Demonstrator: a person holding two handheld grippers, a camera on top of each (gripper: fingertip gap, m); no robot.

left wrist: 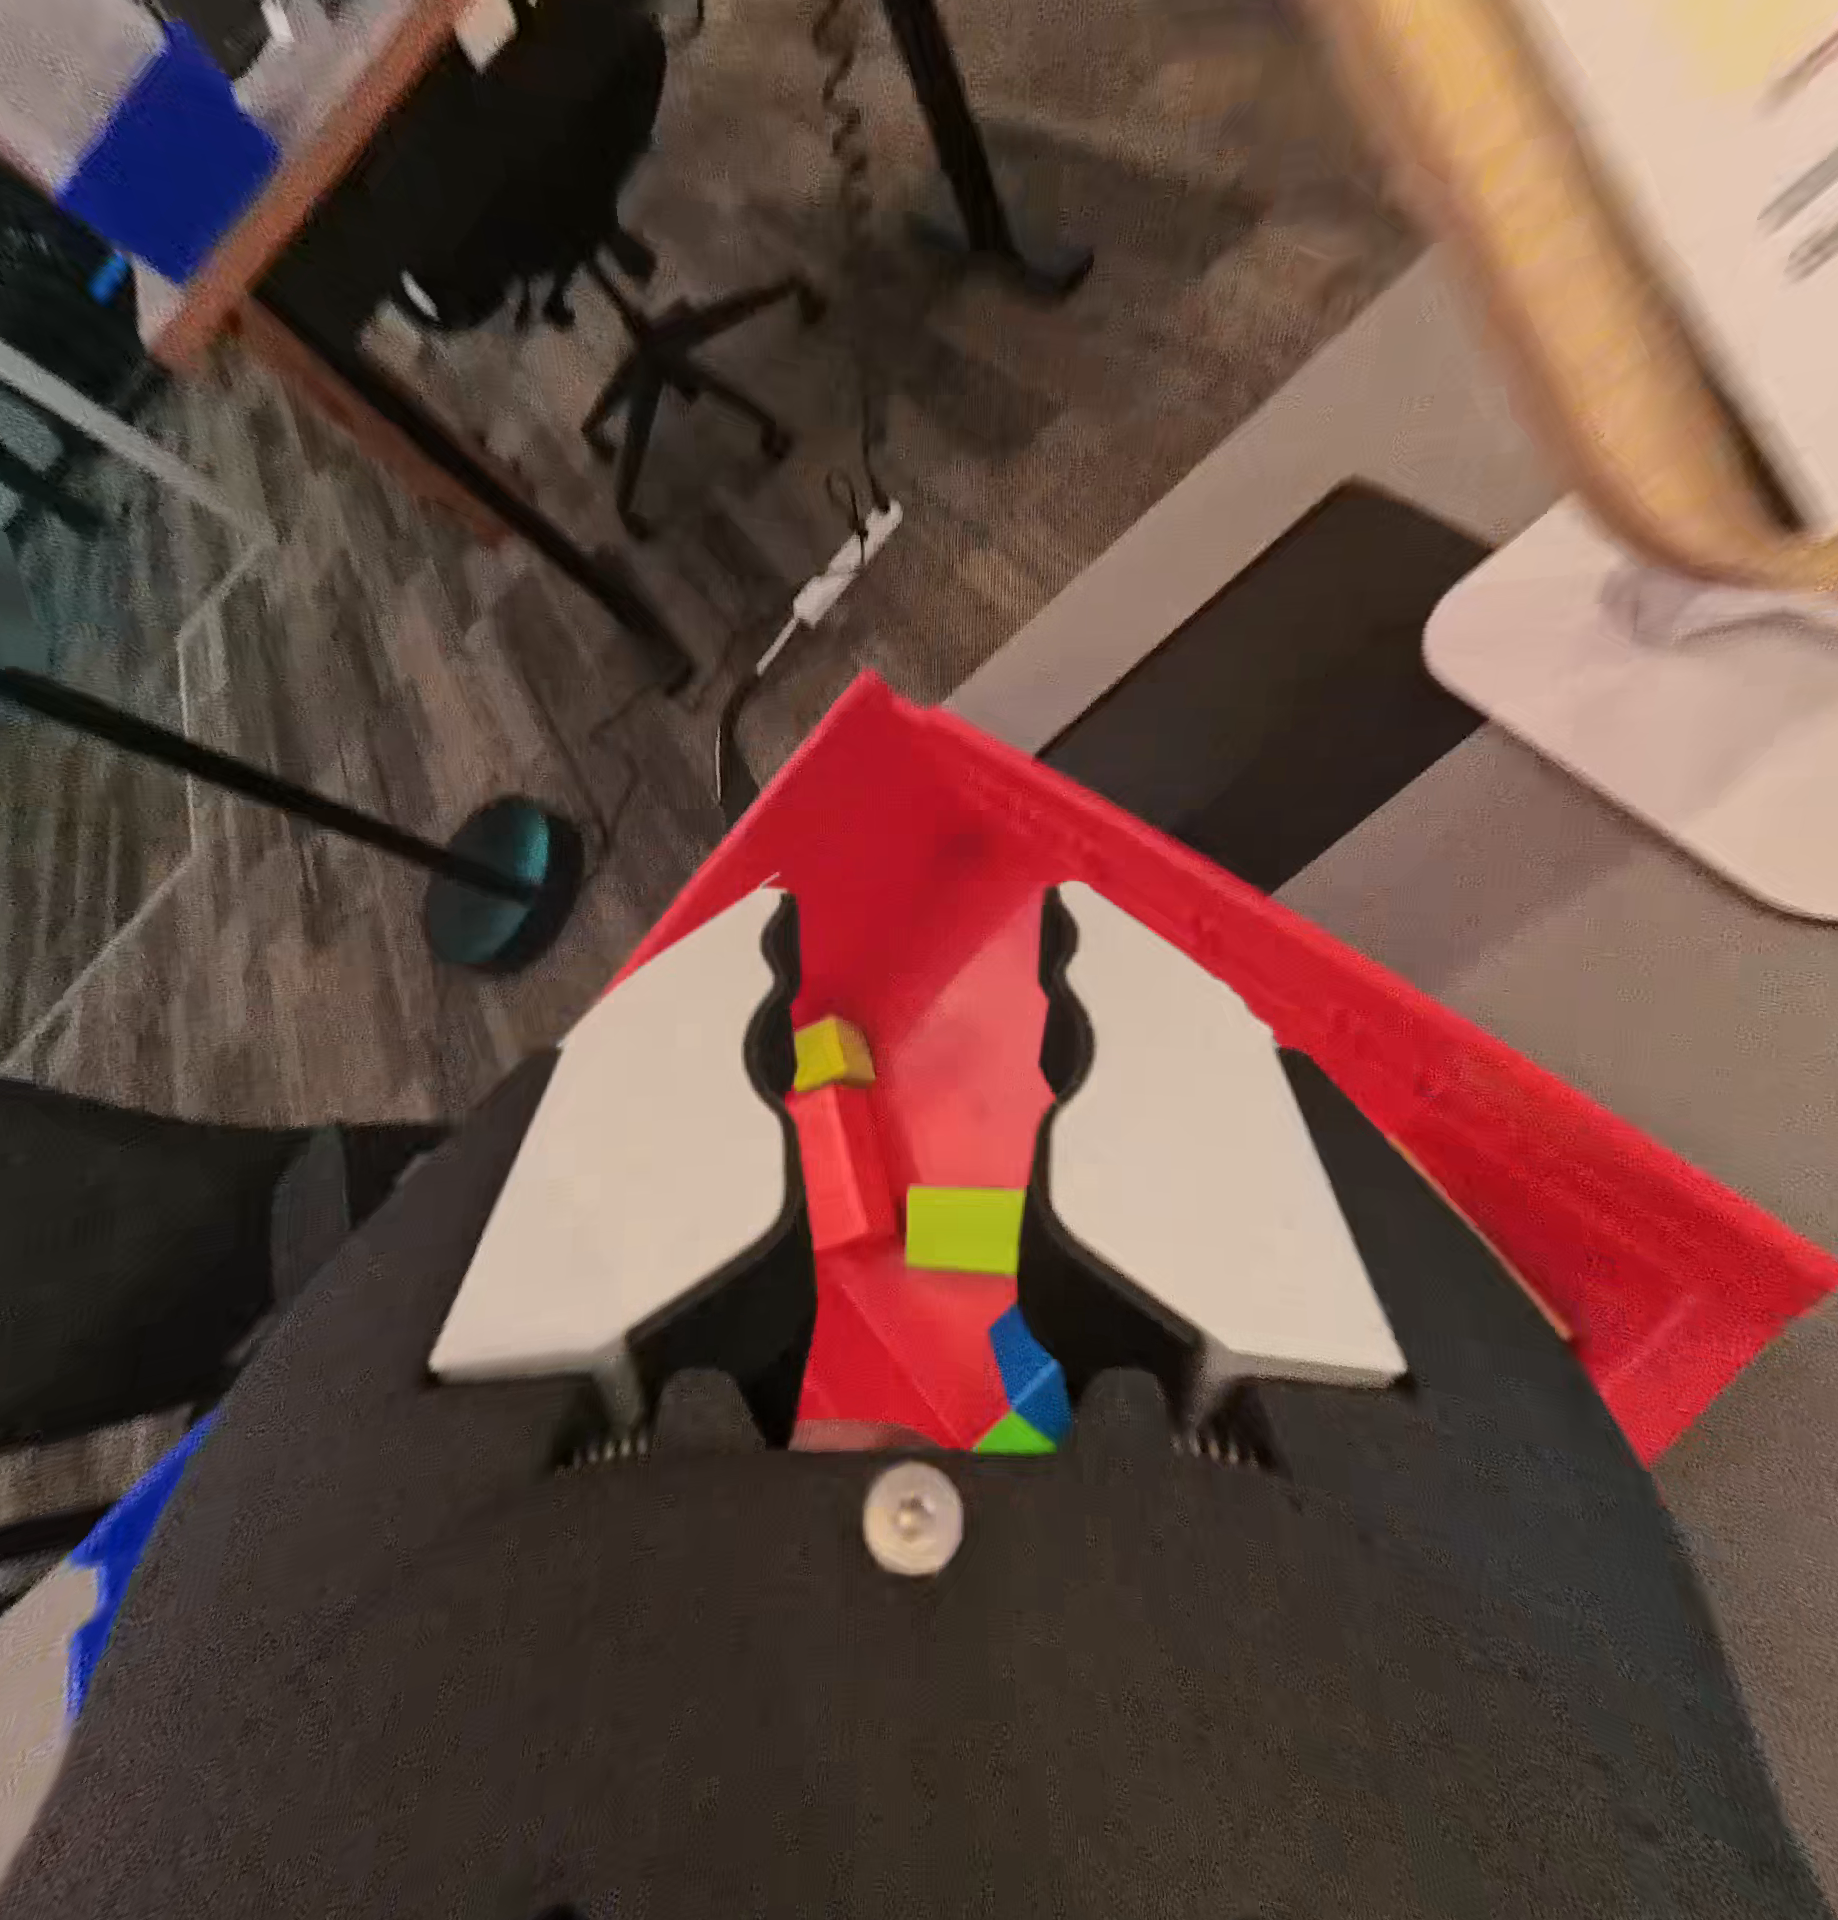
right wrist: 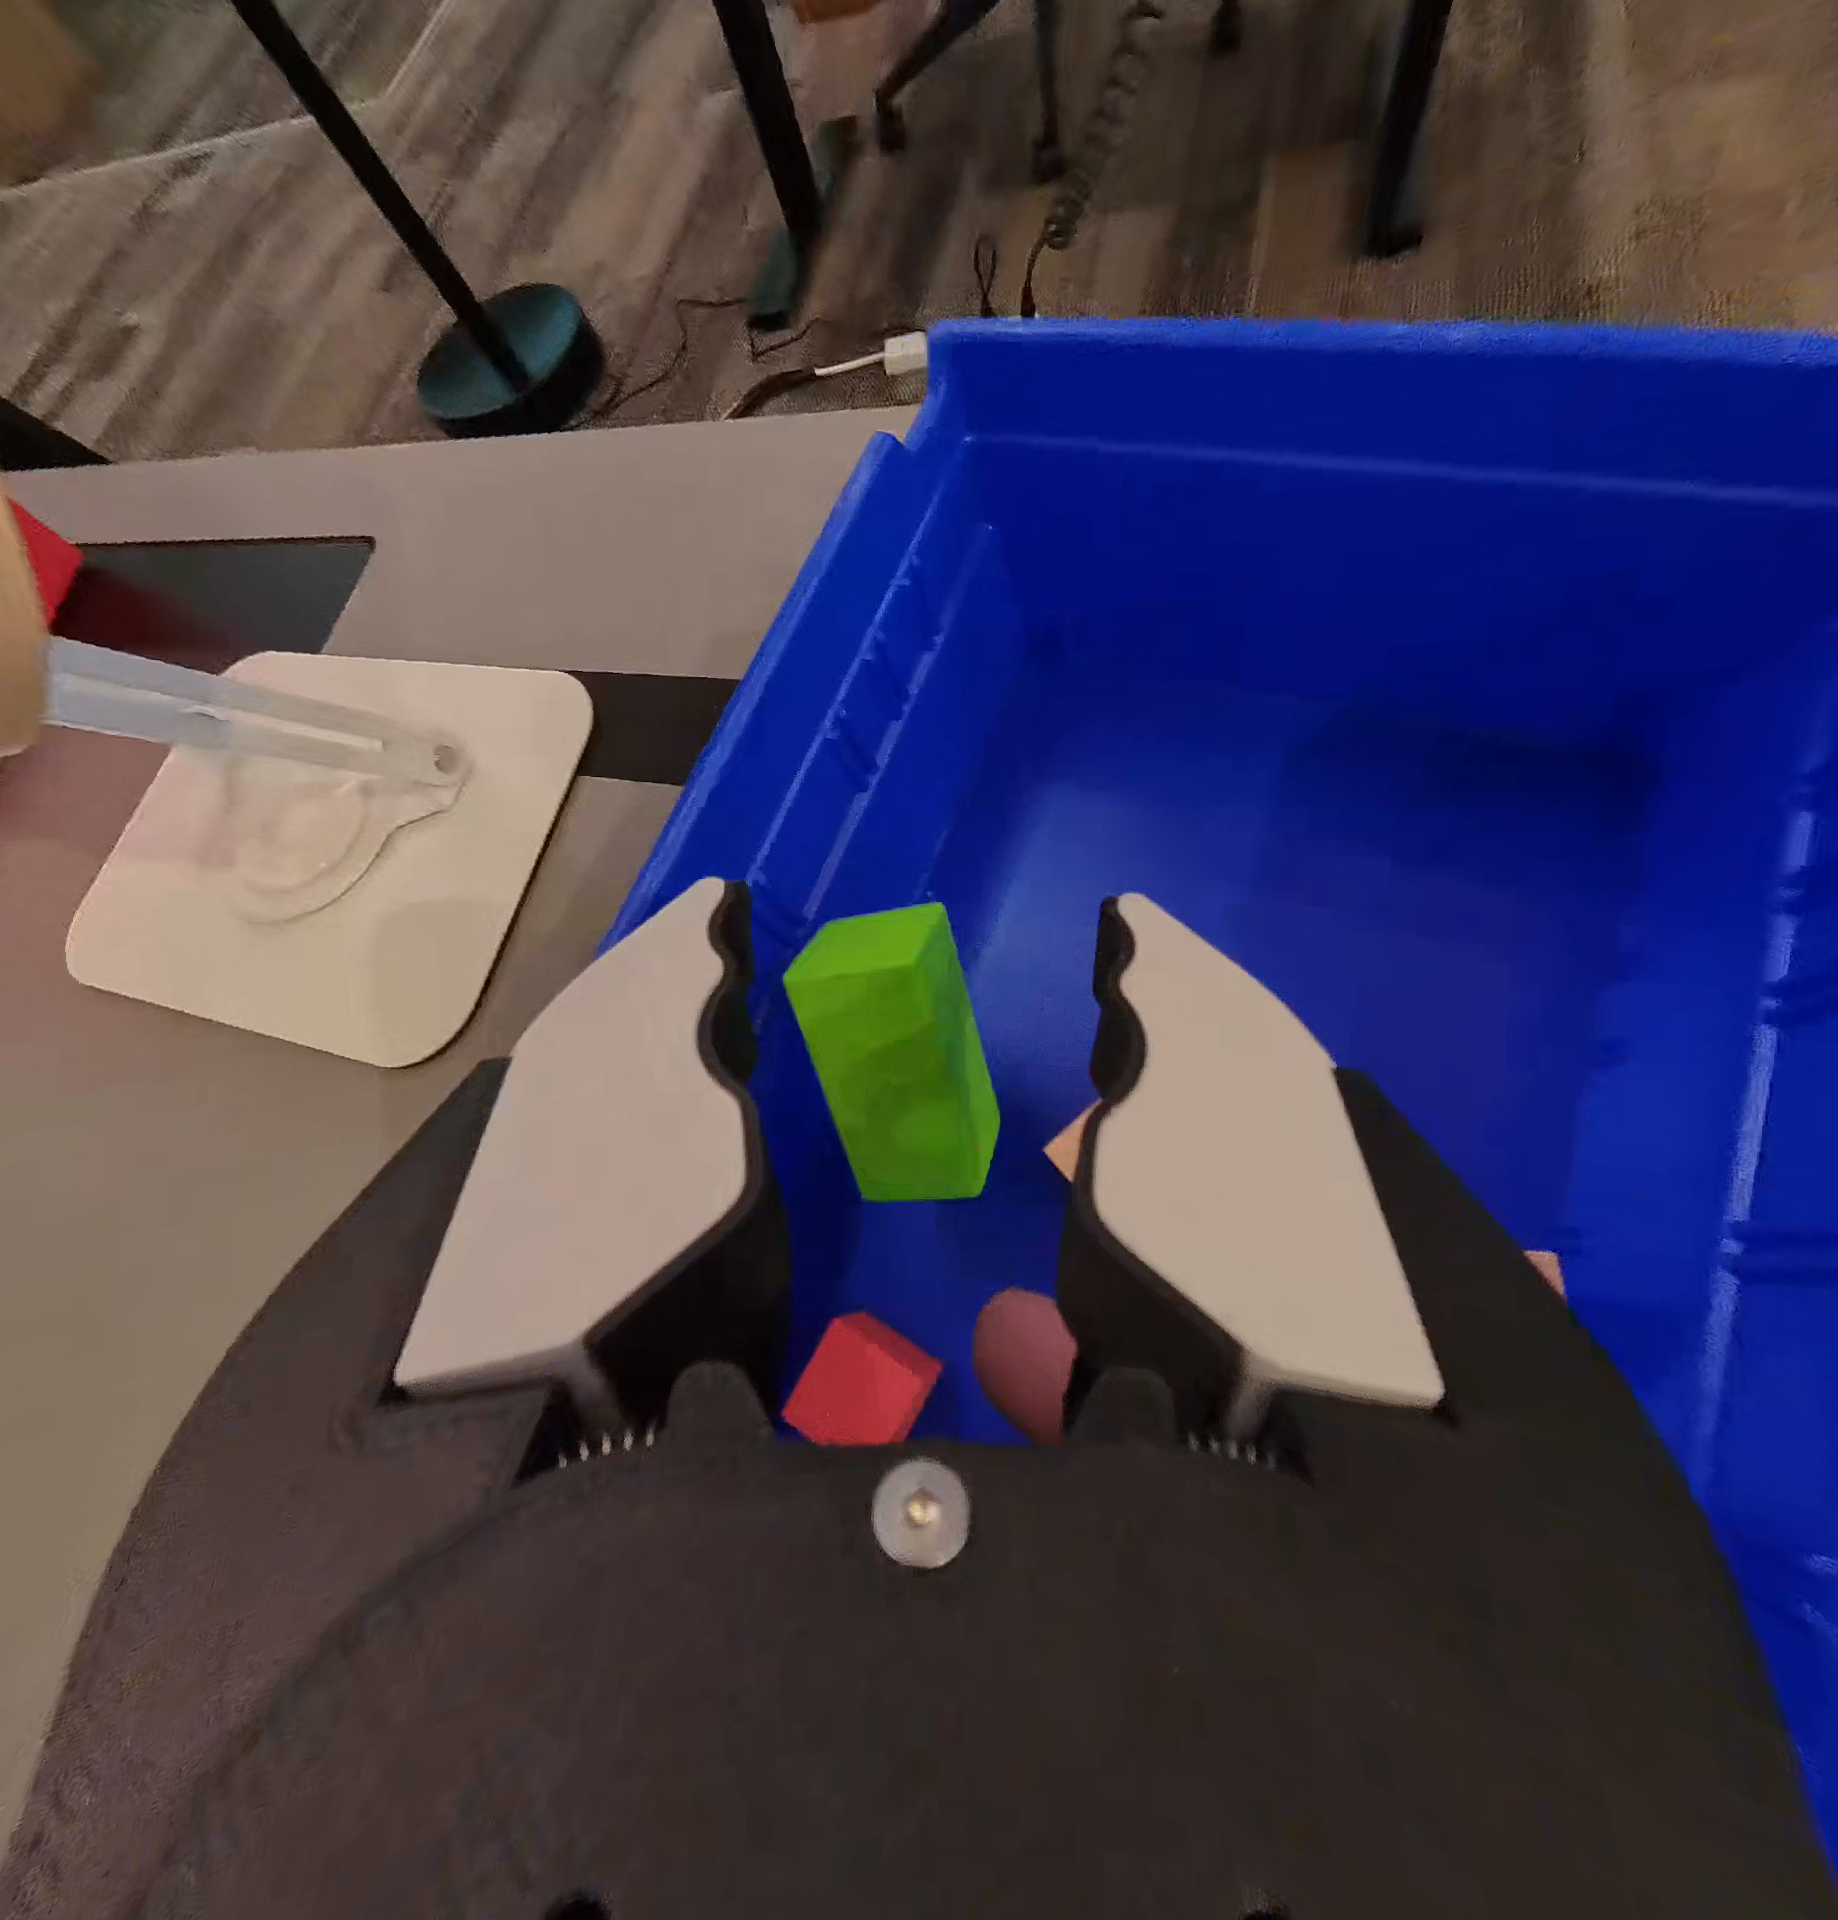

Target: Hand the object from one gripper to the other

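1. The green block (right wrist: pixel 894 1049) lies in the blue bin (right wrist: pixel 1414 395), low and left of centre in the right wrist view, tilted with its top end leaning toward the upper left.
2. The right gripper (right wrist: pixel 920 997) is spread wide over the bin. The block sits between its fingers but neither pad presses on it; blue shows on both sides of the block, with the wider gap on the right.
3. Below the block, near the bottom of the gap between the fingers, a red block (right wrist: pixel 858 1382) and a dull purple piece (right wrist: pixel 1019 1361) rest on the bin floor.
4. To the left of the bin, a white pad (right wrist: pixel 458 935) with a clear plastic piece on it lies on the grey table (right wrist: pixel 219 1195).
5. In the left wrist view, the left gripper (left wrist: pixel 915 997) is also spread apart and holds nothing, hanging above a red bin (left wrist: pixel 1310 987) at mid-frame.
6. Inside the red bin, seen between the fingers, are a yellow block (left wrist: pixel 830 1055), a red bar (left wrist: pixel 842 1169), a yellow-green block (left wrist: pixel 962 1229) and a blue piece (left wrist: pixel 1029 1371).
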